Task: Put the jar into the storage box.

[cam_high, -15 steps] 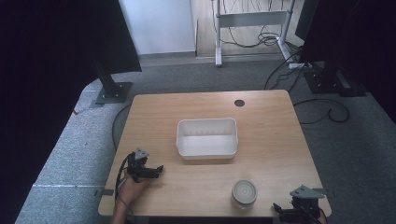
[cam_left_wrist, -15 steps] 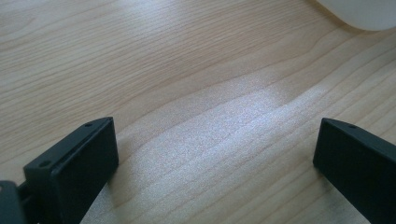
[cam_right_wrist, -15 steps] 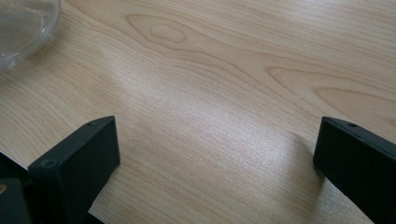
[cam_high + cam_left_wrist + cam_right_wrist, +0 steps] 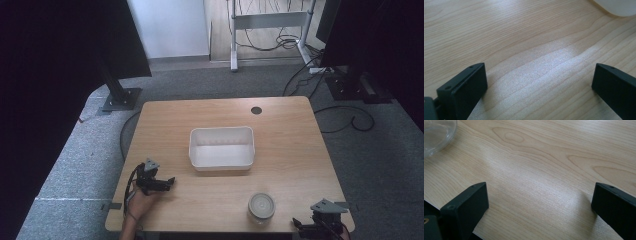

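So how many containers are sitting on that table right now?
2. A white rectangular tub sits near the middle of the table, and a small clear glass jar stands near the front edge, closer to the right gripper. Nothing seems hidden behind them.

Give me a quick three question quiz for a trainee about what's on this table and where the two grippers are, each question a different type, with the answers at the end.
1. True or false: the white rectangular plastic tub near the middle of the light wooden table has something in it.
2. Multiple choice: the round clear glass jar stands nearest to A) the left gripper, B) the right gripper, C) the dark round hole at the table's far edge.
3. Short answer: how do the jaws of the two grippers stand, and what lies between them?

Key
1. False; the tub looks empty.
2. B.
3. Both pairs stand wide apart over bare wood, holding nothing.
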`<action>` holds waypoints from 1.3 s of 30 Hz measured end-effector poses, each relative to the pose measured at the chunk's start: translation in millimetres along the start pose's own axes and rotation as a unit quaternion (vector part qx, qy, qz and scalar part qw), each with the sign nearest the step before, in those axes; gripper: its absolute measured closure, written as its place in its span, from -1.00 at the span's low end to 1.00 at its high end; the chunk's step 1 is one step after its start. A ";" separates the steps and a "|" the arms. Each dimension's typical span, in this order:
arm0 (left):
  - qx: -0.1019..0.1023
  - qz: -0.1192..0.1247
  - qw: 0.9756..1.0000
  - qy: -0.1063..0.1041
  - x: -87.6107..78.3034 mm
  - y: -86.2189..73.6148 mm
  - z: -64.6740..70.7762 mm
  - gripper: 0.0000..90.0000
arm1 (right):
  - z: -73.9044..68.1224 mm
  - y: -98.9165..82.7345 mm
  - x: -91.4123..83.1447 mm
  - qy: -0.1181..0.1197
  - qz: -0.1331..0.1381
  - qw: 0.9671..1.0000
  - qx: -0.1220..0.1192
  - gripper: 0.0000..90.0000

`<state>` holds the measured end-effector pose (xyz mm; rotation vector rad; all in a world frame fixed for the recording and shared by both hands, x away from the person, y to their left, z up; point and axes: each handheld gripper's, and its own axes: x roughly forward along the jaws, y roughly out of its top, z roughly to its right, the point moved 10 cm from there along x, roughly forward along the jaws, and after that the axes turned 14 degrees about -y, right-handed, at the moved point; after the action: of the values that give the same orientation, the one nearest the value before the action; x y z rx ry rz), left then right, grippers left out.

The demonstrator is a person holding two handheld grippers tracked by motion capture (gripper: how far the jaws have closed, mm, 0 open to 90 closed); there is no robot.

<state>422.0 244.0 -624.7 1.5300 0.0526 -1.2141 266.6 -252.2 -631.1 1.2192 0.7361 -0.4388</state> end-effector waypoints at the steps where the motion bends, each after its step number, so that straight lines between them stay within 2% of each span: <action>1: 0.000 0.000 1.000 0.000 0.0 0.0 0.0 -1.00 | -0.3 0.1 -0.2 0.000 0.000 1.000 0.000 -0.97; 14: 0.000 0.000 1.000 0.000 0.0 0.0 -0.1 -1.00 | -9.0 8.2 -9.6 0.013 0.015 1.000 -0.004 -0.97; 26: 0.000 0.000 1.000 0.000 0.0 0.0 0.0 -1.00 | -22.3 15.7 -16.5 0.031 0.029 0.999 -0.018 -0.97; 39: 0.000 0.000 1.000 0.000 0.0 0.0 0.0 -1.00 | -43.0 25.4 -22.7 0.055 0.047 0.997 -0.038 -0.98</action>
<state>422.1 244.0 -624.7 1.5298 0.0521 -1.2140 256.0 -205.4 -604.5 1.2075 0.7789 -0.2643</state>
